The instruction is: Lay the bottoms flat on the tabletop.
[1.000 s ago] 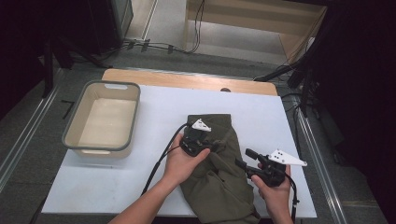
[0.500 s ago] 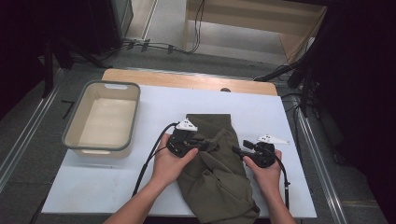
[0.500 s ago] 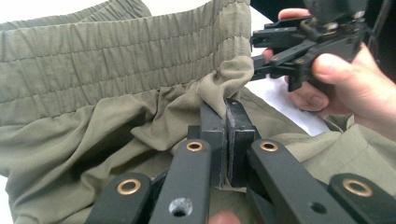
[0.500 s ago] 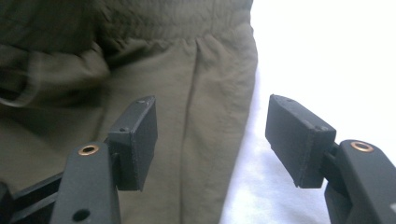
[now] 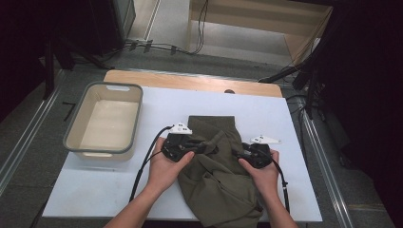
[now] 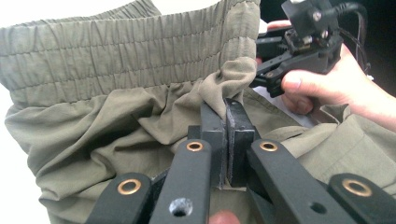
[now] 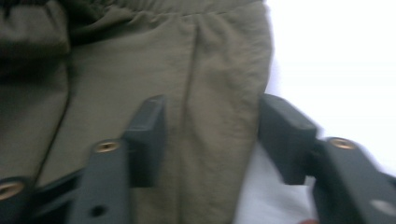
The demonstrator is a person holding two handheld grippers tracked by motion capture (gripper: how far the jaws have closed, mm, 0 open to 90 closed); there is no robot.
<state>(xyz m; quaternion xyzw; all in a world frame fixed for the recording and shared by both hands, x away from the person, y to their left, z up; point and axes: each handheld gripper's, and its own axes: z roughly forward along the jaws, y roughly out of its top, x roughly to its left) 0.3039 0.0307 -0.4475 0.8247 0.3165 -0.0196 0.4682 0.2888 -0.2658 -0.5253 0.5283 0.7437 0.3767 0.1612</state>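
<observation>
An olive green garment [image 5: 218, 185] with an elastic waistband [image 6: 116, 51] lies crumpled on the white table [image 5: 285, 118]. My left gripper [image 5: 202, 146] lies on its left part and points right. In the left gripper view this gripper [image 6: 225, 109] is shut on a raised fold of the olive fabric, just below the waistband. My right gripper [image 5: 239, 153] is at the garment's right side and points left. In the right gripper view it [image 7: 215, 135] is open, its jaws straddling the garment's edge [image 7: 224, 93] with white table beside it. The right gripper [image 6: 264, 77] also appears beyond the fold.
A grey tub [image 5: 97, 153] with a cream inside stands empty at the table's left. A wooden strip [image 5: 190, 81] runs along the far edge. Cables trail from both grippers toward me. Bare table lies to the left of the garment and along the front.
The right gripper has moved away from me and leftward, from the bare table onto the garment's right edge. The left gripper has shifted slightly left over the fabric.
</observation>
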